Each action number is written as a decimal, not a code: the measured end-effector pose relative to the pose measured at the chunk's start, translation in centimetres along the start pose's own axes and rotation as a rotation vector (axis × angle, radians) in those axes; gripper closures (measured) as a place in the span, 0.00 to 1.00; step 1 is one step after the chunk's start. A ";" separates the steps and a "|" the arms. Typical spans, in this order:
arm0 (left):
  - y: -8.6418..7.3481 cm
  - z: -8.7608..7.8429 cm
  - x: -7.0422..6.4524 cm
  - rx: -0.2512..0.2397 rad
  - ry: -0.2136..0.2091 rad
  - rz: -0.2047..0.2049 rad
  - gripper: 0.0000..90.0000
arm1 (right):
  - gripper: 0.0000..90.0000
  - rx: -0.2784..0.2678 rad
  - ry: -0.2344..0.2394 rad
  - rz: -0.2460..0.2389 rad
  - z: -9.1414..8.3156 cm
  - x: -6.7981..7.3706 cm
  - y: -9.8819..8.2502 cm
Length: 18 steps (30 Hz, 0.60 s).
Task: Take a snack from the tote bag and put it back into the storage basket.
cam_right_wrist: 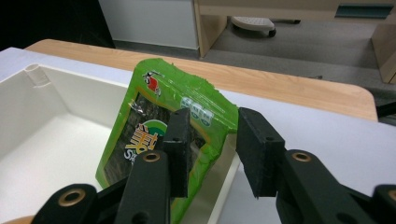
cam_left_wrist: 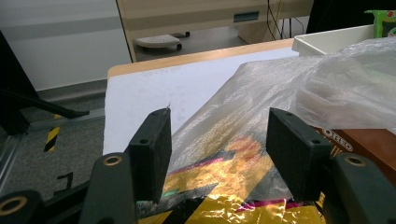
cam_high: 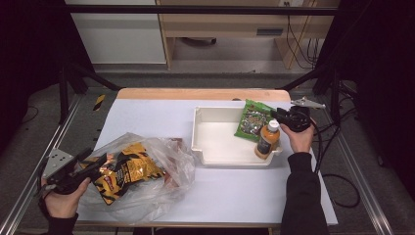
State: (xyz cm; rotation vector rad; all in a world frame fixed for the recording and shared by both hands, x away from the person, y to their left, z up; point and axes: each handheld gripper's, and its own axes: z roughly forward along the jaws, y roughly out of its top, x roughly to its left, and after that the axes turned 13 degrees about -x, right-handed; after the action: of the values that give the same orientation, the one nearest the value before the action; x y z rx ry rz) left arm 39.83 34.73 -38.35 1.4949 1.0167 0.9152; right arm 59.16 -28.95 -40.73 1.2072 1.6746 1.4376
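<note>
The work in hand looks like unpacking snacks from a clear bag [cam_high: 147, 171] at about 7 o'clock on the table [cam_high: 235, 191] into the white tray [cam_high: 215, 147] at about 2 o'clock. The right gripper [cam_high: 280, 115] sits at the tray's far right corner with its jaws parted beside the green packet [cam_high: 252, 120]; in the right gripper view the packet [cam_right_wrist: 159, 140] leans on the tray wall [cam_right_wrist: 70, 88] with one jaw in front of it and the other off to its side, so nothing is pinched and the packet appears let go. An orange bottle [cam_high: 268, 139] stands in the tray at its near right corner, just below that gripper. The left gripper [cam_high: 90, 164] rests at the bag's 9 o'clock edge with its jaws spread; in the left gripper view the plastic [cam_left_wrist: 280, 93] and the yellow packet [cam_left_wrist: 233, 205] inside it lie between the jaws, but I cannot see the pads pressing on either. Risks from here: the green packet stands propped half over the rim, so a brush from the right gripper as it backs away could tip it out onto the table, or knock the bottle over. On the left, closing on the slack film alone would lift the bag without the yellow packet [cam_high: 122, 174], or drag the brown box [cam_left_wrist: 359, 149] beside it.
</note>
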 end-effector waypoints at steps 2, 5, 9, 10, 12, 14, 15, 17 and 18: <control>-0.1 0.1 0.0 0.005 0.000 0.000 0.45 | 0.73 0.010 -0.007 0.002 0.4 0.0 -0.2; -0.1 0.1 0.1 0.004 0.000 -0.001 0.45 | 0.75 0.016 -0.009 0.001 1.0 -0.1 -0.5; -0.1 0.1 0.2 0.005 0.000 -0.004 0.45 | 0.90 0.013 -0.009 -0.011 1.8 0.0 -0.8; -0.1 0.1 0.2 0.006 0.000 -0.003 0.45 | 0.94 -0.003 -0.006 -0.002 1.9 0.0 -0.9; -0.2 0.1 0.1 0.006 0.000 -0.002 0.45 | 0.95 -0.017 -0.010 0.007 2.1 -0.1 -0.9; -0.1 0.1 0.1 0.006 -0.001 -0.003 0.45 | 0.94 -0.022 0.004 0.024 2.2 -0.2 -0.9; -0.1 0.1 0.1 0.005 -0.001 -0.003 0.45 | 0.94 -0.025 0.007 0.032 2.2 -0.2 -1.0; -0.1 0.1 0.1 0.005 0.000 -0.004 0.45 | 0.92 -0.026 0.000 0.030 1.8 -0.3 -0.9; -0.1 0.1 0.1 0.005 0.001 -0.003 0.45 | 0.91 -0.034 0.001 0.028 1.6 -0.4 -0.8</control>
State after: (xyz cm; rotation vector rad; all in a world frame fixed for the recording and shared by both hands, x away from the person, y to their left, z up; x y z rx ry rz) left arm 39.92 34.83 -38.50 1.4971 1.0224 0.9122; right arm 60.53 -28.66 -41.90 1.2158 1.6331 1.4785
